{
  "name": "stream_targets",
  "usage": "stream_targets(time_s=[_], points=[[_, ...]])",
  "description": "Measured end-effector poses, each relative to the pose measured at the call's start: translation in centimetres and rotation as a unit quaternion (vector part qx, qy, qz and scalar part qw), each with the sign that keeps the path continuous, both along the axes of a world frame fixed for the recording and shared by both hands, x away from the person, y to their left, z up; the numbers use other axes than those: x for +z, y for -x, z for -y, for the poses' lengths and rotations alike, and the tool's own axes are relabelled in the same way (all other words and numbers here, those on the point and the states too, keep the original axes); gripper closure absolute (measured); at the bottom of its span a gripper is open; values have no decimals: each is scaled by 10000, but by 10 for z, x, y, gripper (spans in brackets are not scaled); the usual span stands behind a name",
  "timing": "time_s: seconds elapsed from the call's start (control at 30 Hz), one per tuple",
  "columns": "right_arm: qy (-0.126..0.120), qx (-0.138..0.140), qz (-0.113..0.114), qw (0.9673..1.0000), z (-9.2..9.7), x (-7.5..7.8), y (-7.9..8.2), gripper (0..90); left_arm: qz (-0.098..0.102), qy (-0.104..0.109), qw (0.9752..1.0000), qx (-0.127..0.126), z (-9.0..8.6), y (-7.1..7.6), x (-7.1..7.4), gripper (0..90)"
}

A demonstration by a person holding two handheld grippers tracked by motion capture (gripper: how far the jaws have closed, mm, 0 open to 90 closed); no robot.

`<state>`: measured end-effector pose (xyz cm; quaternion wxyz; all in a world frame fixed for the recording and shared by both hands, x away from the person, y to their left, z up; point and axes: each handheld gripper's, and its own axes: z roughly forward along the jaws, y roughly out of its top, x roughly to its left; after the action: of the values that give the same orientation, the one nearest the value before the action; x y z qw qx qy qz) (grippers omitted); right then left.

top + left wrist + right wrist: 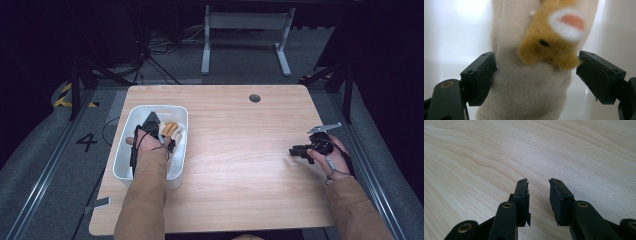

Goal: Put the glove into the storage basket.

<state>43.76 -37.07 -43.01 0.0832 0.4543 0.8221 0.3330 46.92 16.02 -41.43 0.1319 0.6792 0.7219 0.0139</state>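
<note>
A cream fuzzy sock (524, 92) with an orange bear face (549, 45) lies in a white plastic bin (150, 108) at the table's left. My left gripper (536, 75) reaches down into the bin, its jaws wide apart on either side of the sock, with the pads at its edges and not squeezing it. From above, the sock (173, 128) shows beside the left gripper (166, 140). My right gripper (293, 150) rests low over bare wood at the table's right. In its own view the right gripper (539, 188) stands partly open with nothing between the jaws.
The light wooden table (240, 170) has a round cable hole (254, 98) near its far edge. Beyond it are a grey carpeted floor, another desk's white legs (245, 30) and loose cables (150, 50). Metal rails run along both sides.
</note>
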Motion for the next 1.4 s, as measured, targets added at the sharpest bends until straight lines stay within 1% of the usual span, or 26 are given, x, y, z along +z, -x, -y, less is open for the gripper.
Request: stream_targets(time_s=[0.2,0.23,0.27,0.3,0.33,0.4,0.47,0.5,0.53,0.6,0.67,0.73,0.8,0.87,0.93,0.97,1.0,1.03,1.1,1.13,1.17,1.23,1.27,1.3,1.37,1.4], points=[[2,-3,1,10000,0,0,0,681,171,-148,9997,-113,0,1,11,188],[2,-3,1,10000,0,0,0,681,171,-148,9997,-113,0,1,11,188],[7,-6,11,10000,0,0,0,679,232,-187,9995,-132,0,1,13,189],[4,-4,11,10000,-1,0,0,678,397,-316,9986,-160,-1,1,17,193],[4,-4,10,10000,-1,0,0,678,448,-394,9981,-152,-2,1,18,202],[4,-7,7,10000,-1,0,0,676,493,-385,9979,-148,-2,1,19,207],[5,2,-3,10000,-1,0,0,675,733,-310,9967,-150,-5,2,25,222],[15,-9,1,10000,0,0,0,675,787,-315,9963,-171,-5,3,27,218],[15,-9,1,10000,0,0,0,675,787,-315,9963,-171,-5,3,27,217],[-1,-9,10,10000,0,0,1,674,915,-309,9950,-253,-4,5,35,221],[3,-11,18,10000,0,1,1,674,954,-317,9946,-274,-4,6,37,231],[2,-28,20,10000,0,1,2,674,991,-268,9940,-374,-3,7,43,231],[4,-12,24,10000,0,1,2,674,1017,-249,9938,-385,-2,8,45,231],[7,-33,34,10000,1,2,4,674,1119,-224,9924,-470,-1,9,53,230],[27,-46,29,10000,3,2,6,674,1194,-180,9912,-543,2,9,58,230],[28,-60,41,10000,4,2,6,674,1262,-145,9901,-589,4,9,60,230],[28,-60,41,10000,4,2,6,674,1262,-145,9901,-589,4,9,60,230],[12,-93,44,9999,6,2,8,674,1475,-87,9869,-642,9,11,65,225],[22,-116,59,9999,8,3,9,673,1739,40,9821,-726,15,12,70,228],[21,-110,46,9999,8,3,10,673,1739,40,9821,-726,15,12,70,236],[24,-130,61,9999,9,3,11,673,1872,150,9788,-821,21,13,73,238],[27,-134,71,9999,10,3,12,673,2031,230,9739,-984,28,14,76,242],[6,-145,65,9999,11,4,13,672,2099,260,9716,-1061,32,16,78,247],[7,-140,81,9999,11,4,13,672,2185,319,9684,-1162,37,17,80,253],[-26,-132,88,9999,13,4,14,673,2281,410,9639,-1309,43,21,82,261],[-26,-151,97,9998,13,5,15,674,2354,471,9605,-1407,47,23,82,260]])
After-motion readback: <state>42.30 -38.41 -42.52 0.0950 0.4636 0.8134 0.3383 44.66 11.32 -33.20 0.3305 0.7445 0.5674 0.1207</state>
